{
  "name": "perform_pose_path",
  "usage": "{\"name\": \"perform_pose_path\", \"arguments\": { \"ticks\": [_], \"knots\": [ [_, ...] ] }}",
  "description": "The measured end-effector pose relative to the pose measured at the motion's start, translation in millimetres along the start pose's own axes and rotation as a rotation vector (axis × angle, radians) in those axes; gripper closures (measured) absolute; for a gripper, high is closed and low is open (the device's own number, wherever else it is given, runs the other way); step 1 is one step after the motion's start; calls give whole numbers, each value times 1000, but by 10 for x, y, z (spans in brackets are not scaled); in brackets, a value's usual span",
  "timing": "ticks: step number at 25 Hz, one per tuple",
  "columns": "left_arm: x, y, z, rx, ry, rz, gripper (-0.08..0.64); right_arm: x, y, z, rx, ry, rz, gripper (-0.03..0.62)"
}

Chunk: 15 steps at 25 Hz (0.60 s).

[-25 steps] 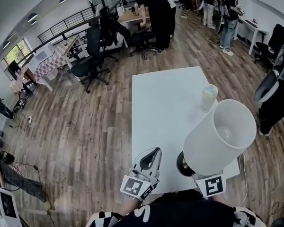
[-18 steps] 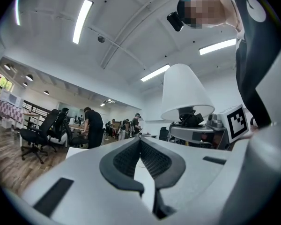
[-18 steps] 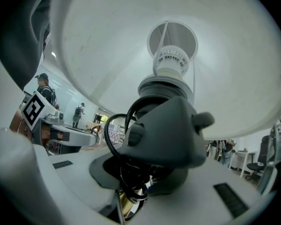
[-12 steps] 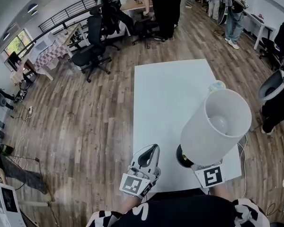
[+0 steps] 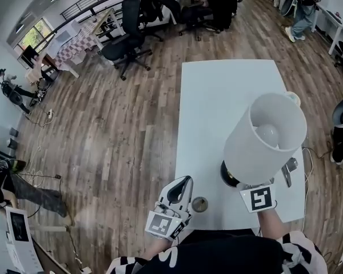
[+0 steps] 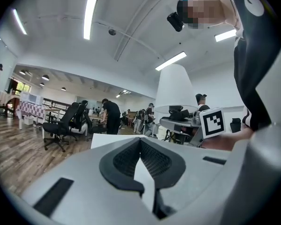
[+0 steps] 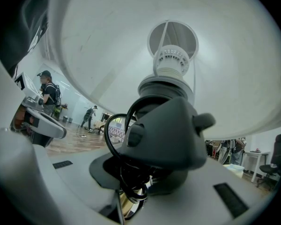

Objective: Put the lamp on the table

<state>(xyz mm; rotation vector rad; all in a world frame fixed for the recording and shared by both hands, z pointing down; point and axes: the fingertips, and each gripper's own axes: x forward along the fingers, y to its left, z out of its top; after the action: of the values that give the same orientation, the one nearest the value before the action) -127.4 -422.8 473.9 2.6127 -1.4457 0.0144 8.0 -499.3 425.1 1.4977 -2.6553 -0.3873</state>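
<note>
Office room: wood floor is running under a long white table. Black chairs are standing beyond its far left, and people are standing at desks further back.

Lamp: hanging over the table's near right part, tilted. Its white shade is opening toward the head camera, so the bulb is showing inside. Its dark base is sitting low over the tabletop close to the near edge. Cannot tell whether it is touching the surface.

Right tool: clamping the lamp on its dark stem, just under the shade. The right gripper view is showing the stem and a looped black cord wedged between the jaws, with the shade filling the upper field.

Left tool: hovering at the near edge, left of the lamp and apart from it. Its jaws are meeting at the tips with nothing between them; only white tabletop is showing through the gap behind the tips.

Other items: a small round disc is lying on the table between the two tools. A pale cup is peeking out behind the shade near the right edge.
</note>
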Motion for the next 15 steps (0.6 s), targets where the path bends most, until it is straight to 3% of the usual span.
{"name": "perform_pose_path", "arguments": {
  "ticks": [15],
  "knots": [
    [-20,91,-204,-10,45,8,555,367,54,-512,-21,36,-1,489]
  ]
}}
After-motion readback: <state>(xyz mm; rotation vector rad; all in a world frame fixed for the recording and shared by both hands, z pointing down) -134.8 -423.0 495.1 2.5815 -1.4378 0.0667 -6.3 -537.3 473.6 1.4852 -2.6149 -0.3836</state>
